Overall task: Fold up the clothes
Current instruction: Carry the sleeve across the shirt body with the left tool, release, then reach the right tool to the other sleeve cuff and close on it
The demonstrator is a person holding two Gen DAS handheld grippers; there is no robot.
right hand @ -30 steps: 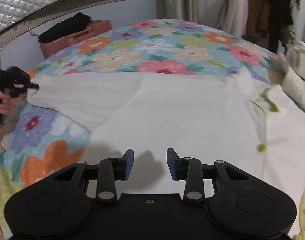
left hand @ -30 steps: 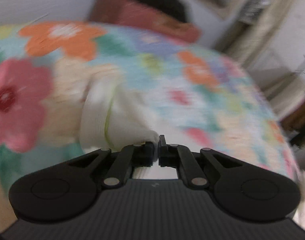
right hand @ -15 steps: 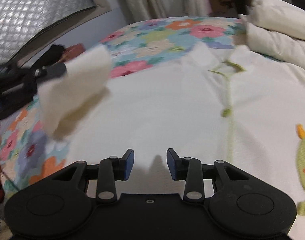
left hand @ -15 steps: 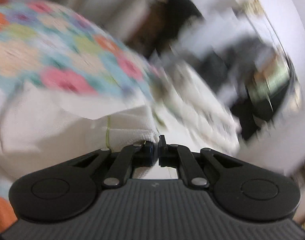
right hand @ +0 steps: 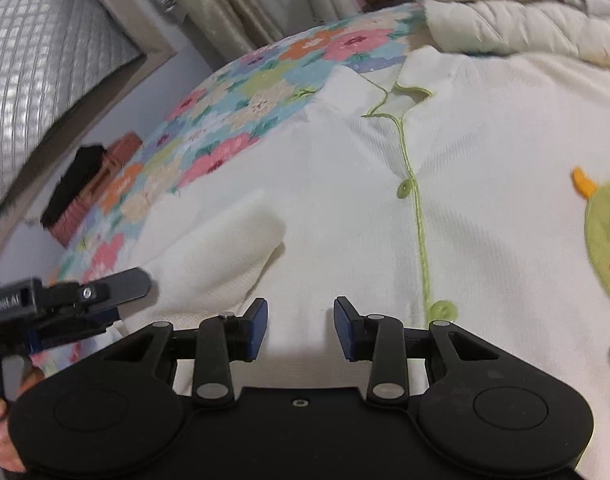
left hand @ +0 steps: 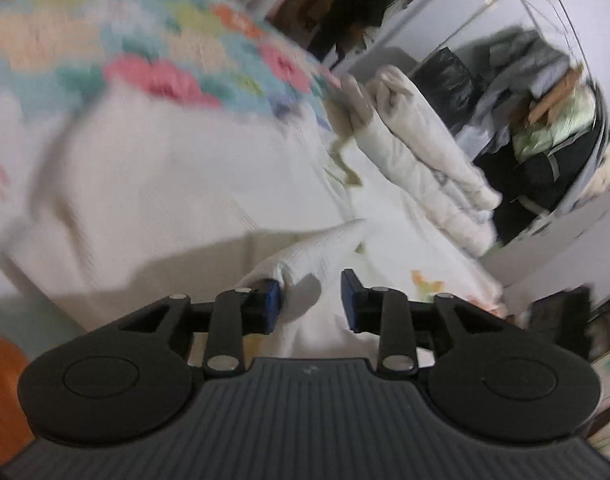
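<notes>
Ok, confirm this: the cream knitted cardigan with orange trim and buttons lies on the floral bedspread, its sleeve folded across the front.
Wrong colour: the cream knitted cardigan has green trim and buttons, as the right wrist view shows. It does lie on the floral bedspread, sleeve folded across the front.

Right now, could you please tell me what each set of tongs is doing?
Left tongs: just opened, releasing the sleeve.
Right tongs: open, holding nothing.

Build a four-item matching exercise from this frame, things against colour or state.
Things:
1. left gripper
2. sleeve
3. shirt buttons
4. folded padded jacket

Descriptions:
A. green
B. folded over the shirt front
C. lying past the shirt collar
D. jaws just opened, cuff between them

Pairs: 1-D, 2-B, 3-A, 4-C
</notes>
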